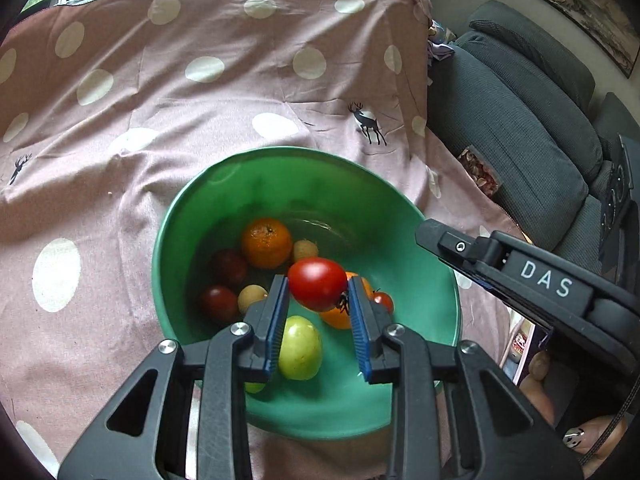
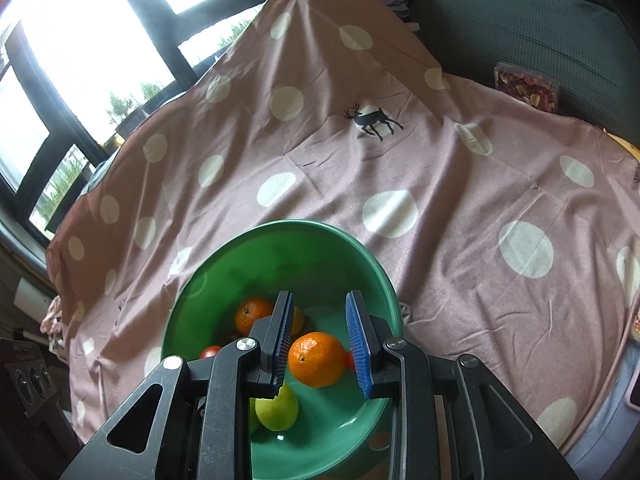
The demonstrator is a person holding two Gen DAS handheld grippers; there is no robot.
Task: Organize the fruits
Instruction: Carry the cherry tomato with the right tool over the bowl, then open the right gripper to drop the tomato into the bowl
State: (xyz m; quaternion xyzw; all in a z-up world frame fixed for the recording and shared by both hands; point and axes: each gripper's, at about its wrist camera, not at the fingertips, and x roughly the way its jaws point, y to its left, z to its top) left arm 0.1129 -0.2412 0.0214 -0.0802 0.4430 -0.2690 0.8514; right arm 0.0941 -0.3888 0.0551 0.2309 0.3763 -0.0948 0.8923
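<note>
Left wrist view: your left tool [image 1: 318, 294] grips a red tomato [image 1: 317, 289] over the green bowl [image 1: 424, 264], which sits on the spotted cloth [image 1: 192, 120] and holds mixed fruit.

Right wrist view: your right tool [image 2: 318, 330] clamps an orange [image 2: 317, 359] above the same bowl [image 2: 224, 276], just over a green fruit [image 2: 280, 410].

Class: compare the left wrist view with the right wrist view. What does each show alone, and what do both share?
Only left wrist: a red tomato clamped in the left gripper, the right gripper side-on, small pale fruits, a framed picture. Only right wrist: the right gripper's fingers from behind, one orange framed between them. Both: the green bowl, oranges, a green fruit, the spotted cloth.
</note>
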